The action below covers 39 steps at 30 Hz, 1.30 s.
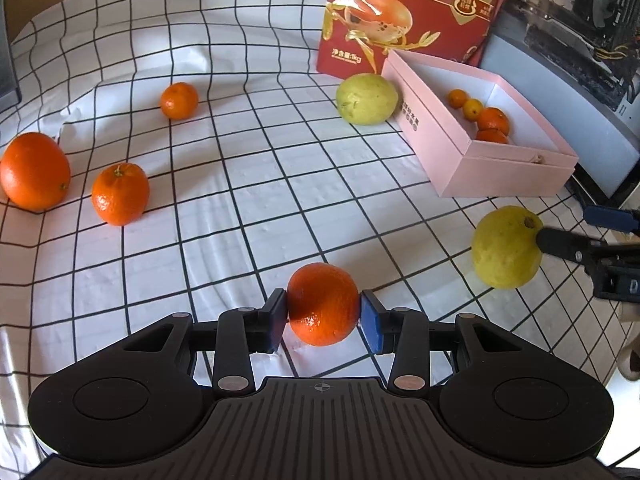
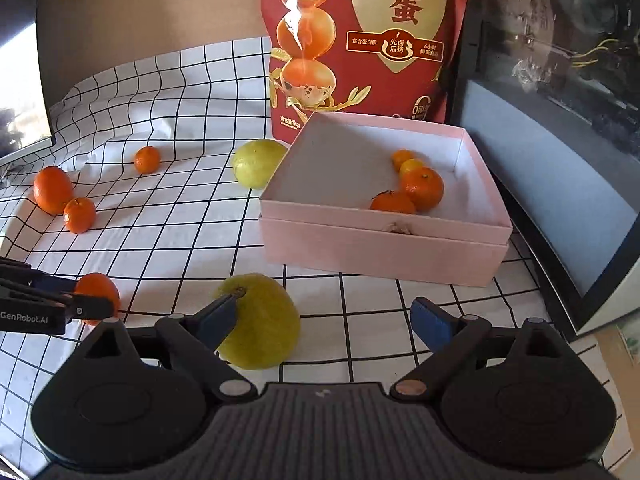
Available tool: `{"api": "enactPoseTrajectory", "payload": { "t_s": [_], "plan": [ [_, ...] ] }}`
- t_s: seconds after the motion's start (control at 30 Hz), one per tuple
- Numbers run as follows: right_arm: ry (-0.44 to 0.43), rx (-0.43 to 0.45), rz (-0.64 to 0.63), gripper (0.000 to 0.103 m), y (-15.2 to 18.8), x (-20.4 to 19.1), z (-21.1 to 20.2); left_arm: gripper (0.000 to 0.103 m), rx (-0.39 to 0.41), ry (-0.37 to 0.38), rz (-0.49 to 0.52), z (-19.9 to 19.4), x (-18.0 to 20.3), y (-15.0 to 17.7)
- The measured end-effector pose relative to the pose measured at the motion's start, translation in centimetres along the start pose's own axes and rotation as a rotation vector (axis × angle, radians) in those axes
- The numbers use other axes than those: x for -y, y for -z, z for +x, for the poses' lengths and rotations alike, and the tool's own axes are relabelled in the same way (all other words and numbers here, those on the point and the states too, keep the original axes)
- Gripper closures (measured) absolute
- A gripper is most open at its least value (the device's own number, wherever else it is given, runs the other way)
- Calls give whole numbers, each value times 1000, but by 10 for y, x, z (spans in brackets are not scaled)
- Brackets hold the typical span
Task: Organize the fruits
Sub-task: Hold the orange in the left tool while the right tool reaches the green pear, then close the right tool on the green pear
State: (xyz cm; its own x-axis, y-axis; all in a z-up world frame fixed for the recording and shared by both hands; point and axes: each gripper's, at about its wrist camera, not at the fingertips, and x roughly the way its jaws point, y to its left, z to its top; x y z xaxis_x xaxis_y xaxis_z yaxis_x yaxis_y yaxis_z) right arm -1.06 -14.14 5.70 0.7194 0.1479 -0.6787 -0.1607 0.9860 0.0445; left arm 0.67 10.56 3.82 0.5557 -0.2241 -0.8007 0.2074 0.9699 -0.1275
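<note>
The left hand-held gripper [image 1: 323,322] is clamped on a small orange [image 1: 323,304], one blue pad pressed to each side, just above the checked cloth [image 1: 240,208] on the bench. The right hand-held gripper [image 2: 326,320] stands wide; its left finger [image 2: 218,316] touches the stem end of a yellow-green fruit [image 2: 264,326] sitting on the cloth, while the other finger [image 2: 432,322] is well clear of it, so nothing is gripped. Beyond it lies an open pink box [image 2: 380,248] with four small oranges [image 2: 420,188] gathered toward its right side. A second yellow-green fruit [image 2: 258,162] rests against the box's far left corner, in front of a tall red bag [image 2: 360,40]. Off to the left on the cloth are three more oranges: a big one [image 1: 34,170] with a middling one [image 1: 120,194] just beside it, and a little one [image 1: 179,100] farther back, apart from both.
</note>
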Motion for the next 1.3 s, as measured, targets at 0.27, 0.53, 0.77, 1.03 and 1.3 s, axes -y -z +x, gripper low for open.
{"api": "enactPoseTrajectory", "payload": {
  "t_s": [0.27,0.53,0.77,1.03,1.3],
  "plan": [
    [-78,-82,-44,10,23,-20,6,59,-3,-7,-6,1,0,-2],
    [-87,-156,-85,10,44,-39,19,59,-27,-7,-37,14,-6,-1],
    [-72,-164,-91,5,42,-38,24,58,-3,23,-62,17,-9,-2],
    [-69,-165,-86,0,44,-37,26,58,22,61,-93,16,-16,2],
    [-85,-191,-108,3,37,-36,30,58,36,38,-61,15,-11,6]
  ]
}}
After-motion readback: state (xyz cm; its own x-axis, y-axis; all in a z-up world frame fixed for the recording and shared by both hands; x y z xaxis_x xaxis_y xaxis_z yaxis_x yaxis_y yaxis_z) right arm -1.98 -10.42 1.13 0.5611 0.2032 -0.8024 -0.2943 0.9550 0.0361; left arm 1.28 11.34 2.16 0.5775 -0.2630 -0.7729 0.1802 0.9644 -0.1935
